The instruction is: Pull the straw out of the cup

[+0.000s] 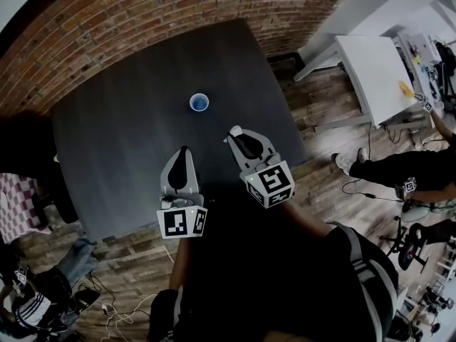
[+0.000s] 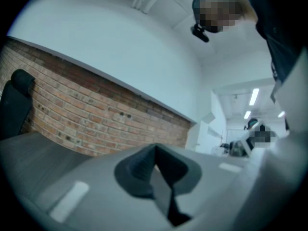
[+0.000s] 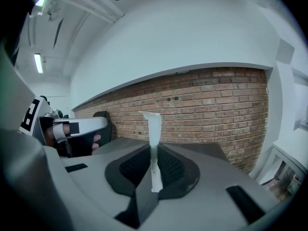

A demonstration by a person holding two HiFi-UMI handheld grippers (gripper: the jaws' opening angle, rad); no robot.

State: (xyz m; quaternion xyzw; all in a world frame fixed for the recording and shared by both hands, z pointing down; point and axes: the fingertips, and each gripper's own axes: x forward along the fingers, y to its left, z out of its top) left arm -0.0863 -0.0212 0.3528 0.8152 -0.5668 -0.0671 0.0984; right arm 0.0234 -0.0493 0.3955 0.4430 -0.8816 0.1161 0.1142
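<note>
1. A red brick wall (image 1: 142,20) runs behind the far edge of the table, and wood-plank flooring (image 1: 335,134) shows to its right and in front of it.
2. The dark grey square tabletop (image 1: 121,134) fills the middle of the head view. A white table (image 1: 374,73) stands well apart from it on the right, with a seated person beside it.
3. The left gripper (image 1: 184,150), grey with a black-and-white marker cube, hangs over the near half of the tabletop, close to the near edge. In the left gripper view its dark ribbed jaws are pressed together with nothing between them (image 2: 155,152).
4. The right gripper (image 1: 234,131), built the same way, is just beside it, over the near right part of the tabletop and a little farther in.
5. A small round blue cup (image 1: 199,102) stands alone near the middle of the tabletop, somewhat toward the far edge and apart from both grippers.
6. A thin white paper-wrapped straw (image 3: 153,129) is out of the cup. The right gripper's (image 3: 154,147) jaws are clamped on it, and it stands upright with its top end rising above their tips.
</note>
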